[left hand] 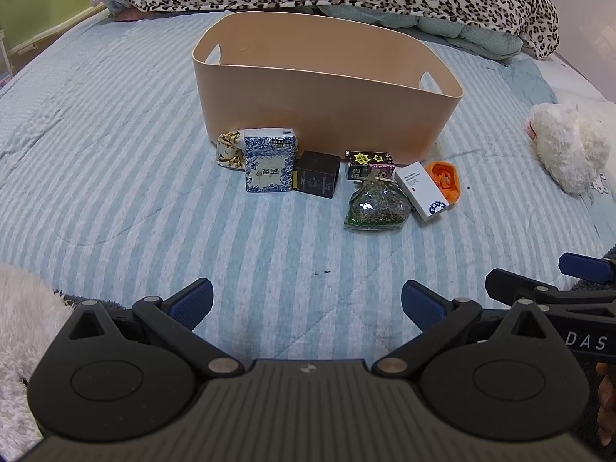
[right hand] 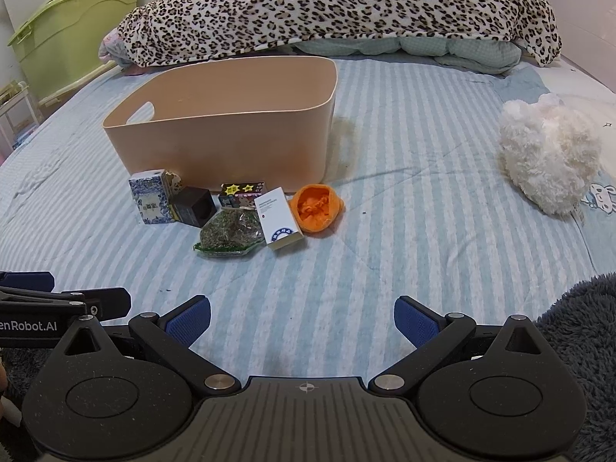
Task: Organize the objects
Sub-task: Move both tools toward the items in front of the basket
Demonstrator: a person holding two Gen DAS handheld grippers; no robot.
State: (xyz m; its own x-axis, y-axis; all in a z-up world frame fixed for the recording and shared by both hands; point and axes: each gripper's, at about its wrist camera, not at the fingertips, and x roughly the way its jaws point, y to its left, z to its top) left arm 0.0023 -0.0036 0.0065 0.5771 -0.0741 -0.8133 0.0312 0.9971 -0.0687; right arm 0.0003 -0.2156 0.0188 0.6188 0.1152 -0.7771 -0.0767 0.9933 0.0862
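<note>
A beige plastic bin [left hand: 327, 115] [right hand: 231, 146] with handle cut-outs stands on the striped bed. In front of it lies a row of small items: a blue-and-white patterned box [left hand: 267, 165] [right hand: 150, 200], a black box [left hand: 317, 174] [right hand: 192, 207], a dark box with yellow stars [left hand: 369, 163] [right hand: 242, 191], a bag of dried green herbs [left hand: 375, 206] [right hand: 229, 235], a white box [left hand: 423, 191] [right hand: 279, 217] and an orange knitted item [left hand: 446, 179] [right hand: 317, 204]. My left gripper [left hand: 307, 304] and right gripper [right hand: 302, 317] are both open and empty, well short of the items.
A white fluffy plush [left hand: 569, 146] [right hand: 546, 154] lies at the right. A leopard-print blanket [right hand: 338, 7] is heaped at the far end of the bed. A green storage box [right hand: 73, 27] stands at the back left. A small gold-patterned pouch [left hand: 230, 150] sits by the bin.
</note>
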